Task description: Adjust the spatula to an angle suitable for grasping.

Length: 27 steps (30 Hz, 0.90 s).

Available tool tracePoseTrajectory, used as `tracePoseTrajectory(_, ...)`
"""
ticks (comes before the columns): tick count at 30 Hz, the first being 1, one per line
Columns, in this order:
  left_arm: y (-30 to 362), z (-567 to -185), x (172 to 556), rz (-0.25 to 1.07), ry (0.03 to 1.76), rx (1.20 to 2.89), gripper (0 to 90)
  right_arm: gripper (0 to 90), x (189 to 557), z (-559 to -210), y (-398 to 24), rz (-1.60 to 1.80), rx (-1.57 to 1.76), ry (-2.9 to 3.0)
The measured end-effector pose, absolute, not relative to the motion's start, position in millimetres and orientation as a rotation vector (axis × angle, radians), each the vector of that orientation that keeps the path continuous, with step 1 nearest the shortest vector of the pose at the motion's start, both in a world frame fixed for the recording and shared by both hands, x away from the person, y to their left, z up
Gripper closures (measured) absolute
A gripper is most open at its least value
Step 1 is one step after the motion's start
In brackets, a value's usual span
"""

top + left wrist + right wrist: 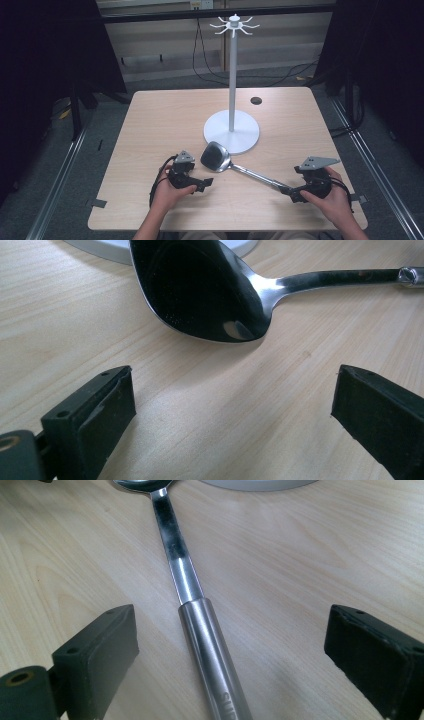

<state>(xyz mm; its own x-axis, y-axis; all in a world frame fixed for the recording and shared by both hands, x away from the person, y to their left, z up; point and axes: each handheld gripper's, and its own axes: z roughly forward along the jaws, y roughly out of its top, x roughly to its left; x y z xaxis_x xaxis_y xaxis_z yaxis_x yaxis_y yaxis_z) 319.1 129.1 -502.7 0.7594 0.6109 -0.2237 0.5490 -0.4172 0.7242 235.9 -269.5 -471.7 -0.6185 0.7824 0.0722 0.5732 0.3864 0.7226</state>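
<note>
Both sets of tongs stood apart and empty, the right tongs (298, 192) straddling the handle of the ladle (235, 165) as if to clamp it, the left tongs (204, 184) just short of its bowl, the hook stand (231, 131) waiting beyond on the desk (150, 120).

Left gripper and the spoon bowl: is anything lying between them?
No. In the left gripper view, just bare table lies between the open left gripper and the spoon bowl. The high view agrees.
</note>
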Motion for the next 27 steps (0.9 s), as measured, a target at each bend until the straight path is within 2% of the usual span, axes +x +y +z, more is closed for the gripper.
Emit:
tracePoseTrajectory(4,128.8,-502.5,318.5,0.093,0.865,2.115,3.6,7.6,234.8,-470.0,-265.9,1.070,1.188,2.373)
tracePoseTrajectory(10,129.0,-502.8,318.5,0.092,0.863,2.120,3.6,14.5,233.3,-466.7,-258.1,1.118,1.146,2.400)
tracePoseTrajectory(13,129.7,-503.1,318.2,0.092,0.866,2.118,3.6,23.5,232.6,-466.2,-252.8,1.134,1.127,2.422)
tracePoseTrajectory(15,130.3,-502.8,318.2,0.091,0.867,2.118,3.7,34.8,231.7,-465.5,-246.6,1.155,1.088,2.434)
tracePoseTrajectory(16,130.5,-502.6,318.3,0.094,0.868,2.119,3.7,37.3,231.1,-464.9,-244.6,1.158,1.078,2.449)
tracePoseTrajectory(21,130.9,-502.7,316.8,0.096,0.871,2.118,3.7,41.3,230.7,-464.7,-238.2,1.136,1.052,2.463)
tracePoseTrajectory(23,131.8,-502.7,316.1,0.092,0.870,2.117,3.7,47.8,232.2,-466.4,-237.6,1.110,1.057,2.455)
tracePoseTrajectory(27,134.7,-502.7,314.4,0.098,0.881,2.113,3.7,50.0,239.5,-472.2,-237.8,1.099,1.069,2.470)
